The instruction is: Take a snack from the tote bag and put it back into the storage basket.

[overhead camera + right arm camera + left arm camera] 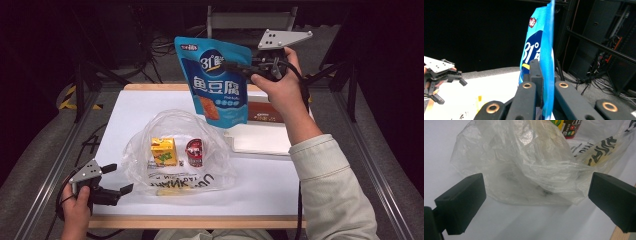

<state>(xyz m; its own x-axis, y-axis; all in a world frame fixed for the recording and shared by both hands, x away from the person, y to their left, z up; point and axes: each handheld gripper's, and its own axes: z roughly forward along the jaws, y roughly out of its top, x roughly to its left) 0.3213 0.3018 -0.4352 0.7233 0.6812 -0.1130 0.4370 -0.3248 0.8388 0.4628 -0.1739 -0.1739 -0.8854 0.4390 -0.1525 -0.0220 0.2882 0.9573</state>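
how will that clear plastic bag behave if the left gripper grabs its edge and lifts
The clear plastic bag is thin and crumpled, so it will likely flop and stretch. The yellow carton and red can inside would probably slide together.

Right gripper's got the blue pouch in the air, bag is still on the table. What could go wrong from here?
1. The right gripper pinches the blue pouch only at one edge, so it may swing or slip.
2. The plastic bag lies slumped and the open left gripper is not holding it, so the pouch could push it aside.
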